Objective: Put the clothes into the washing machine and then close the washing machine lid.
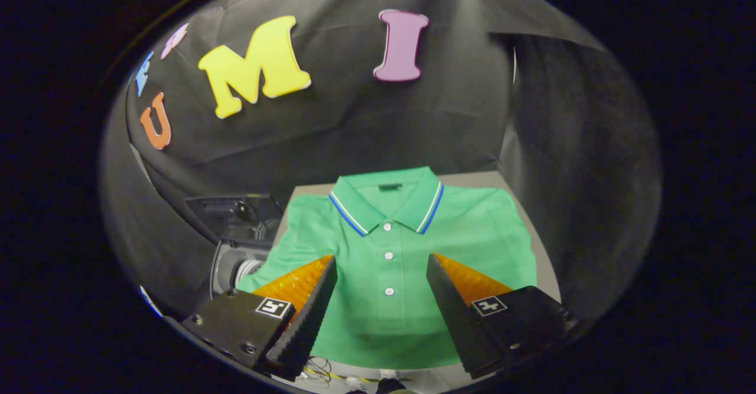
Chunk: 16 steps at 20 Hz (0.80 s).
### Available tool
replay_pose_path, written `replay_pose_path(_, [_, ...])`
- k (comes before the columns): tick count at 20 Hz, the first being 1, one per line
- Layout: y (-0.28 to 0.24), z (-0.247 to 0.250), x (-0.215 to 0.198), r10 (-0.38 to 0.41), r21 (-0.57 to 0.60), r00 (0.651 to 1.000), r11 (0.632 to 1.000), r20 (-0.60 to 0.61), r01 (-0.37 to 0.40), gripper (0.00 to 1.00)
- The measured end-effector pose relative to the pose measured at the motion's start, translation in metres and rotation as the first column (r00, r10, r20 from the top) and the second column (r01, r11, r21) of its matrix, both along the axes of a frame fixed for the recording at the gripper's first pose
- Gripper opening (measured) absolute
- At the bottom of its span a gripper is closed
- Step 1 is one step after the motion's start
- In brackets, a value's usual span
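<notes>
I hold the gripper (381, 264) spread wide above the green polo shirt (390, 246) — gripping nothing, lined up over its button placket, I judge — while the washing machine (236, 234) waits open just left of the shirt.

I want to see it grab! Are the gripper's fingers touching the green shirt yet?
Cannot tell. In the gripper view the open gripper overlaps the green shirt, but no contact or gap shows plainly.
</notes>
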<state>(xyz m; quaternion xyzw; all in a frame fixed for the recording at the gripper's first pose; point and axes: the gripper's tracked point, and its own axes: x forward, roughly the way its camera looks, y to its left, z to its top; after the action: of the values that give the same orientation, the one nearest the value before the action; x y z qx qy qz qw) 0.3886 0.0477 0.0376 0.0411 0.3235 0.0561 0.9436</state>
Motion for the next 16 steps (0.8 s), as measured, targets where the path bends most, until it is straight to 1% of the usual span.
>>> replay_pose_path(2, [-0.005,-0.020,0.007,-0.030,-0.004,0.997,1.000,-0.072,0.030,0.96])
replay_pose_path(4, [0.003,-0.032,0.004,-0.017,0.010,0.992,1.000,-0.124,0.018,0.96])
replay_pose_path(5, [0.001,-0.032,0.011,-0.027,-0.018,0.995,1.000,-0.098,0.026,0.96])
replay_pose_path(6, [-0.002,-0.038,0.008,-0.034,-0.064,0.991,0.998,-0.128,0.026,0.95])
replay_pose_path(7, [-0.003,-0.038,0.008,-0.030,-0.115,0.992,0.993,-0.120,0.016,0.94])
replay_pose_path(8, [-0.001,-0.035,0.006,-0.018,-0.138,0.993,0.990,-0.116,0.002,0.93])
replay_pose_path(9, [0.002,-0.036,0.007,-0.013,-0.144,0.992,0.989,-0.129,-0.006,0.93])
replay_pose_path(11, [0.002,-0.034,0.007,-0.037,-0.126,0.990,0.992,-0.137,0.020,0.91])
replay_pose_path(16, [0.002,-0.033,0.007,-0.051,-0.133,0.979,0.991,-0.196,0.025,0.87])
